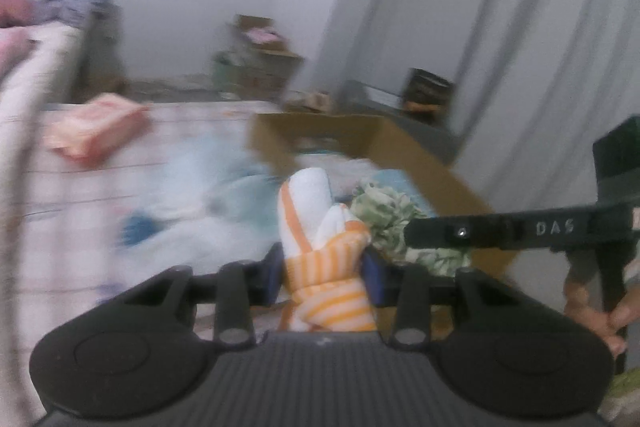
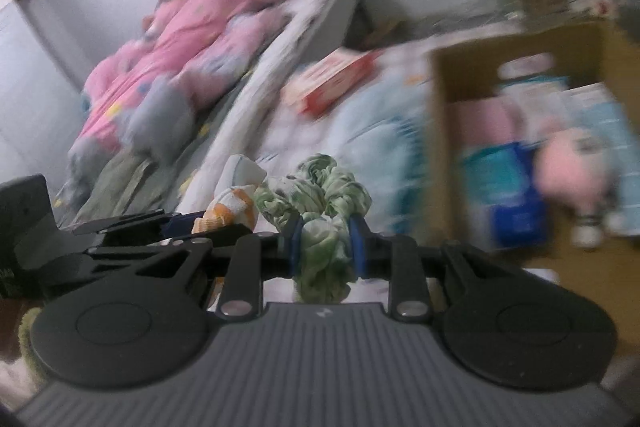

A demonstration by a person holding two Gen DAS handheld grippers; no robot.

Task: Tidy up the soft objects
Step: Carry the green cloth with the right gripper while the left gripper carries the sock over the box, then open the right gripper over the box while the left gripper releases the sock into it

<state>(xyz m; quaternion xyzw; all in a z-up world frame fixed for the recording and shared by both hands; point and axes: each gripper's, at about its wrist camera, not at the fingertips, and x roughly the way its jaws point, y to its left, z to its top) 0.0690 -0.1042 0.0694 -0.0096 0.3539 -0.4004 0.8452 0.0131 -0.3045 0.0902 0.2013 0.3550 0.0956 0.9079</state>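
Left wrist view: the orange-and-white striped cloth [image 1: 326, 263] is a soft, bunched item with orange bands on white terry fabric. It stands upright between the blue pads of the left gripper [image 1: 325, 277], which is clamped narrowly on it. The cloth is lifted above the bed [image 1: 80, 187], in front of the near edge of the cardboard box [image 1: 420, 155]. The right gripper [image 1: 400, 239] enters from the right edge, and its tip meets the green patterned cloth [image 1: 388, 219] just beside the striped cloth. A hand [image 1: 600, 311] grips its handle.

Right wrist view: the green patterned cloth [image 2: 326, 223] is crumpled, pale green with darker print. The right gripper [image 2: 326, 243] is closed narrowly on it; both blue pads press its sides. The left gripper [image 2: 200, 223] lies at left with the striped cloth [image 2: 234, 203]. The box [image 2: 440, 131] stands open at right, holding a pink plush toy [image 2: 572, 175] and blurred folded items.
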